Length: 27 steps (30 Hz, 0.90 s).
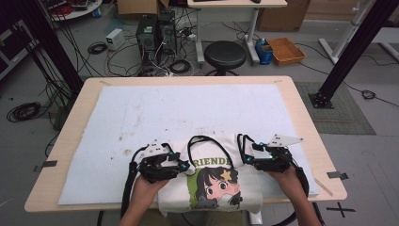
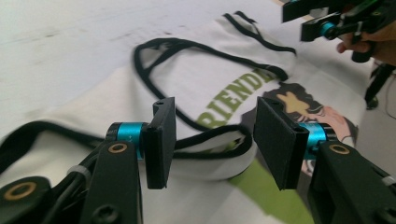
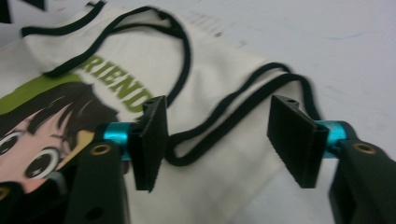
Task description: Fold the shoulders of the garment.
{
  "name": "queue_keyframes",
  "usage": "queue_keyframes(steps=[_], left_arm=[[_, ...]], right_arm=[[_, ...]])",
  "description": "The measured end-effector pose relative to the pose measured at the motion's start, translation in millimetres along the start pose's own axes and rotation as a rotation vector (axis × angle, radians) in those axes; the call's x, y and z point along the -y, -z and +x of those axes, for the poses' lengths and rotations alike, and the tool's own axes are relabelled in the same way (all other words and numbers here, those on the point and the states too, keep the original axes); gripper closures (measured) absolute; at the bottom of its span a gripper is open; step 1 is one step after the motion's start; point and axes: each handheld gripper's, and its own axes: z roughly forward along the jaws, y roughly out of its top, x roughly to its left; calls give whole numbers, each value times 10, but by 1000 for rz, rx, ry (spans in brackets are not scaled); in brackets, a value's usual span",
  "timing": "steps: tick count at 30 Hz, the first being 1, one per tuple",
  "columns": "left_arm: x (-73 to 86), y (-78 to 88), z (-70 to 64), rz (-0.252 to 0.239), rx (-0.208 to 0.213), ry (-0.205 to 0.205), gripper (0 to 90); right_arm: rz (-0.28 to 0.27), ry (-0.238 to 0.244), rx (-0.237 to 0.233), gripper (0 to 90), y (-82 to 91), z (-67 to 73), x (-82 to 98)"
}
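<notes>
A cream sleeveless shirt (image 1: pixel 211 188) with black trim, green "FRIEND" lettering and a cartoon girl print lies flat at the table's near edge. My left gripper (image 1: pixel 181 165) rests at its left armhole. In the left gripper view that gripper (image 2: pixel 215 140) is open, and a folded black-trimmed edge (image 2: pixel 219 135) lies between the jaws without being pinched. My right gripper (image 1: pixel 245 162) sits at the right armhole. In the right gripper view the gripper (image 3: pixel 217 135) is also open, its jaws standing on either side of a loop of black trim (image 3: pixel 233 116).
The shirt lies on a stained white mat (image 1: pixel 188 108) that covers most of the wooden table (image 1: pixel 301 108). The shirt's hem hangs slightly over the near edge. Behind the table stand a black stool (image 1: pixel 226 54), computer towers (image 1: pixel 155 30) and tangled floor cables.
</notes>
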Motion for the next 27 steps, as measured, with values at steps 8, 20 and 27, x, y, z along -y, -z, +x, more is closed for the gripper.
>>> queue_keyframes(steps=[8, 20, 27], left_arm=[[43, -183, 89, 163, -20, -12, 856], [236, 396, 196, 26, -68, 137, 643], [230, 70, 94, 148, -151, 94, 682]], right_arm=[[54, 49, -64, 458, -109, 116, -26], [121, 6, -32, 466, -180, 138, -22], [175, 34, 37, 714, -273, 202, -33]])
